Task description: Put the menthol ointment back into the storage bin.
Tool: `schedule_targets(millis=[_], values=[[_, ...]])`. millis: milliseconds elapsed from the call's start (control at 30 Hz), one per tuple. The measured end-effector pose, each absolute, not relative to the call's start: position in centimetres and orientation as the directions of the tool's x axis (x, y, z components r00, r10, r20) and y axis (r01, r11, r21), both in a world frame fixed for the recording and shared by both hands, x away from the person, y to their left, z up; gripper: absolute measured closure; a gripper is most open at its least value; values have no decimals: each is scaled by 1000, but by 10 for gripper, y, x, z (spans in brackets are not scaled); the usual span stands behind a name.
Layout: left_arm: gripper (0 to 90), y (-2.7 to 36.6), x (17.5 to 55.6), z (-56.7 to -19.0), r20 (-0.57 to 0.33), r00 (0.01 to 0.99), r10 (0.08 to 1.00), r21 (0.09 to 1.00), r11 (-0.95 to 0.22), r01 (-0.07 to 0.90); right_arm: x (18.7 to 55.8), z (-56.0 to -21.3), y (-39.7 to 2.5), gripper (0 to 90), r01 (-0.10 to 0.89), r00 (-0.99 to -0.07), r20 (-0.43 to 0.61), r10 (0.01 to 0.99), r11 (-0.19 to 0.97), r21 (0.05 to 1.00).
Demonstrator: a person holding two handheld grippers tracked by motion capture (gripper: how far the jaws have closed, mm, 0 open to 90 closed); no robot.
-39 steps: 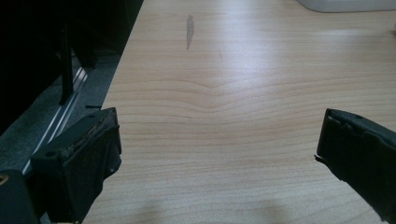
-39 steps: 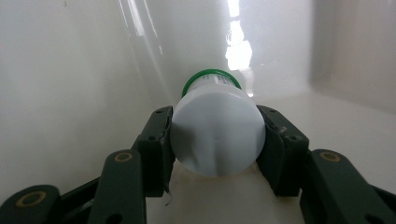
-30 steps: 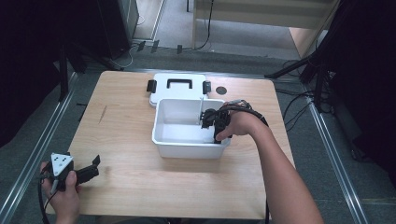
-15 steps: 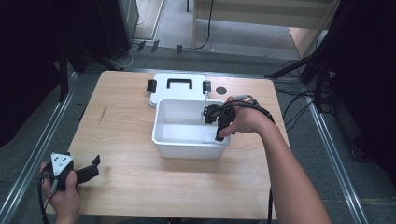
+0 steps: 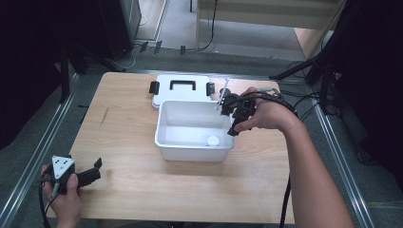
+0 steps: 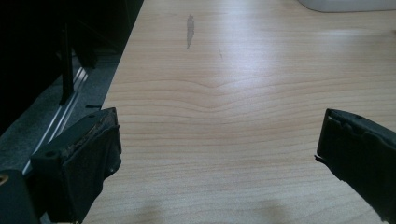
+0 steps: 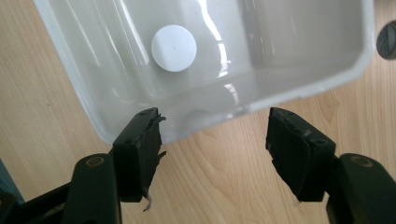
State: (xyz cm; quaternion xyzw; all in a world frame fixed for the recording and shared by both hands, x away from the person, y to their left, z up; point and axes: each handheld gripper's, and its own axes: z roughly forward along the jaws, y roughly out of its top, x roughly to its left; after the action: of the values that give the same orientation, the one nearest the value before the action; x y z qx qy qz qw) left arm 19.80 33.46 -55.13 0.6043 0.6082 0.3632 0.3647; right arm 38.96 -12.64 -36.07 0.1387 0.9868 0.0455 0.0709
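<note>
The table (image 5: 142, 190) was a light wood top with a grey smudge in the grain near its left side, sitting on a grey floor with metal rails running along both sides and dark curtains or gear closing in left and right; a few black cables lay on the floor past the far edge. Count-wise: one white plastic bin (image 5: 164, 135), one white lid (image 5: 164, 92) with a black handle and two black latches lying flat just behind it, one small white round cap (image 5: 213, 140) down inside the bin, and one dark round thing (image 7: 387, 42) on the table that I couldn't identify. Two claws total. The right gripper (image 5: 234, 118) hung over the bin's right rim with its jaws spread wide and nothing between them; in the right gripper view (image 7: 212, 140) the cap sat ahead of it and a bit toward its left jaw, on the bin floor, well apart from both jaws. The left gripper (image 5: 97, 170) was way off at the near left corner, jaws also spread apart over bare wood (image 6: 219, 140), with the bin far ahead of it.
</note>
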Motion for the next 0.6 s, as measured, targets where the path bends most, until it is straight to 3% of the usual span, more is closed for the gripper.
schedule_targets(millis=[400,600], values=[[2,335,198,-551,-5,-6,1000,884,7,468,387,-358,-164,277,358,-917,-123,379,919,165],[2,335,198,-551,-6,-7,1000,883,9,469,381,-369,-182,180,454,-869,-93,486,858,241]])
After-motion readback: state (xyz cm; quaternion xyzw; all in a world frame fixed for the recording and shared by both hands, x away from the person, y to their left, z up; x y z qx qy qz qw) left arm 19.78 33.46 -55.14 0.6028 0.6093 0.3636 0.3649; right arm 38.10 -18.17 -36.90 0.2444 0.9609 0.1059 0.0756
